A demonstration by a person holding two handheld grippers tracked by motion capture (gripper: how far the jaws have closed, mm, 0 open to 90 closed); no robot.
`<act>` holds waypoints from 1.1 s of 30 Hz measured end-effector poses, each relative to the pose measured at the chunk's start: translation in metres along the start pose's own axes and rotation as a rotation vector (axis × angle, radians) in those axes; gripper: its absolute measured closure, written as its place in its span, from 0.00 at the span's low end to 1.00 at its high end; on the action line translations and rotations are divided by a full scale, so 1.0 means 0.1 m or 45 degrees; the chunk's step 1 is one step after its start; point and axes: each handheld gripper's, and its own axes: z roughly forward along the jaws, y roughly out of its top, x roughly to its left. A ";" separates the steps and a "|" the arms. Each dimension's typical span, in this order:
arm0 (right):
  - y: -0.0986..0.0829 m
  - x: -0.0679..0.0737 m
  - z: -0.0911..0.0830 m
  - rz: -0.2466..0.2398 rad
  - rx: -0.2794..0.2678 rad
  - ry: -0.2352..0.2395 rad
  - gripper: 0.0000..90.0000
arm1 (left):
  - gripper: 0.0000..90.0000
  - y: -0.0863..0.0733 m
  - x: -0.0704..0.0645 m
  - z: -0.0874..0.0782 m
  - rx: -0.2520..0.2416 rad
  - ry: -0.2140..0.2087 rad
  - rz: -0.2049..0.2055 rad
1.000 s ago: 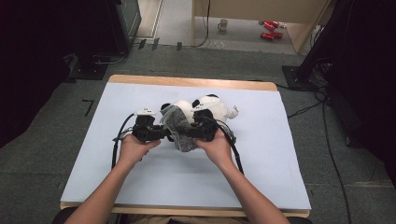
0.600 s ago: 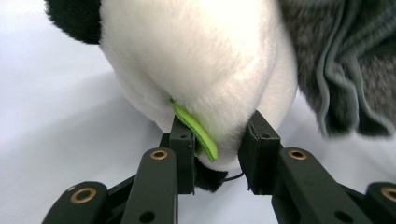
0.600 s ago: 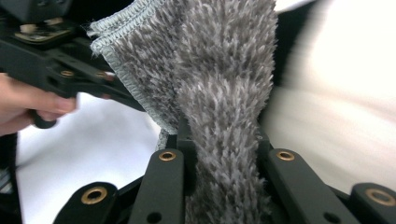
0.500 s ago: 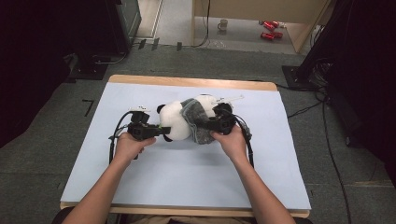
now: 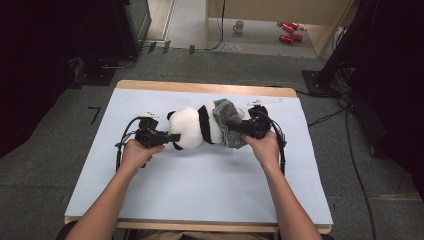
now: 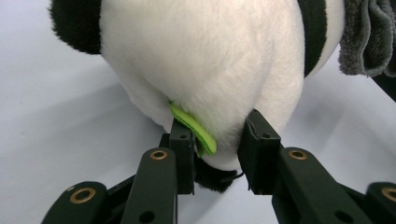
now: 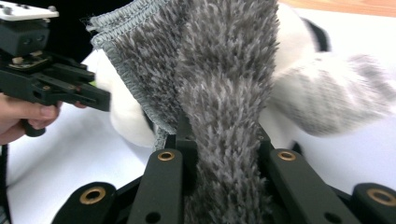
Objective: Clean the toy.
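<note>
A black-and-white panda plush point(image 5: 192, 127) lies on its side mid-table, with a grey fuzzy cloth point(image 5: 227, 122) bunched over its right end. My left gripper point(image 5: 167, 136) is at its left end. In the left gripper view the jaws point(image 6: 219, 149) pinch the white plush point(image 6: 201, 56) beside a green tag point(image 6: 194, 128). My right gripper point(image 5: 246, 127) holds the cloth's right side. In the right gripper view it point(image 7: 224, 144) is shut on a fold of grey cloth point(image 7: 224, 88), with white plush point(image 7: 322, 88) behind it and the left gripper point(image 7: 46, 79) at the far left.
A pale blue sheet point(image 5: 200, 190) covers the table, whose wooden edge point(image 5: 200, 88) shows at the back. A thin white strip point(image 5: 265, 102) lies near the far right. On the floor beyond are a mug point(image 5: 239, 26) and red objects point(image 5: 287, 31). Cables trail at the right.
My two grippers have moved apart, left going left and right going right. The plush, bunched up before, now lies stretched out between them with the cloth drawn toward its right end.
</note>
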 end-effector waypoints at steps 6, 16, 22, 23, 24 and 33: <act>-0.02 -0.16 -0.11 0.020 0.000 -0.103 0.85 | 0.76 0.00 0.02 0.01 -0.018 0.016 0.014; 0.04 -0.09 -0.24 0.003 -0.025 -0.136 0.87 | 0.58 -0.01 0.02 -0.02 -0.046 -0.002 0.024; 0.03 -0.02 -0.12 -0.029 -0.005 -0.111 0.87 | 0.47 -0.04 -0.08 -0.10 -0.107 0.071 0.225; 0.02 -0.03 -0.09 -0.032 0.002 -0.117 0.87 | 0.45 -0.04 -0.09 -0.13 -0.144 0.074 0.251; 0.01 -0.04 -0.07 -0.030 0.007 -0.116 0.87 | 0.44 -0.05 -0.09 -0.16 -0.177 0.062 0.261; -0.01 -0.11 -0.02 -0.010 -0.012 -0.119 0.86 | 0.37 -0.07 -0.13 -0.16 -0.226 -0.014 0.284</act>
